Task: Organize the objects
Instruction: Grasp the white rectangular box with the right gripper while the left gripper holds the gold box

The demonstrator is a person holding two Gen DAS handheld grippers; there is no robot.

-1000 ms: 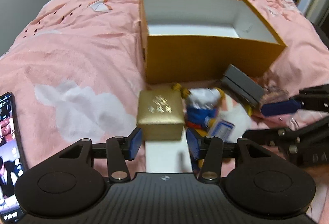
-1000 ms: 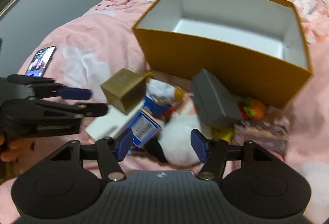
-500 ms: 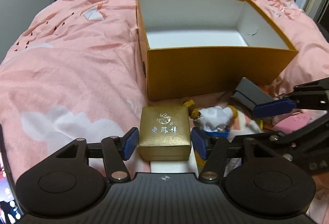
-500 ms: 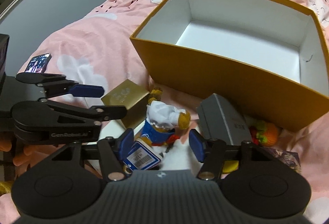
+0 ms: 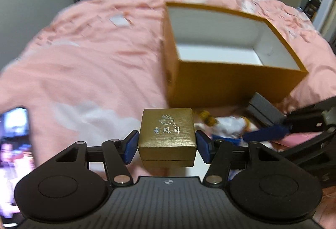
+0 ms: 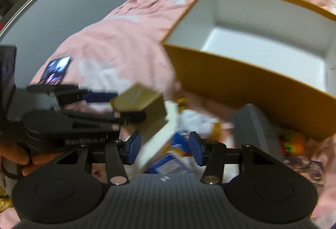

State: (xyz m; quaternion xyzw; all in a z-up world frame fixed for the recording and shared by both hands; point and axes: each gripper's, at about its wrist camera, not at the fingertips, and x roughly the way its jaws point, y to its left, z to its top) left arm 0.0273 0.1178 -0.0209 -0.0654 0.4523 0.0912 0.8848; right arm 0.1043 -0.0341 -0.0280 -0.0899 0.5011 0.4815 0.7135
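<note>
Now that the closing left tool (image 5: 167,146) has clamped and lifted the gold box (image 5: 167,134) off the bed (image 5: 94,73), unlike a second ago, it can go into the far orange carton (image 5: 231,84).

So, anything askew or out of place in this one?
Yes: the gold box held by the left gripper looks tilted off the bed. A toy and grey case lie jumbled before the empty orange box.
</note>
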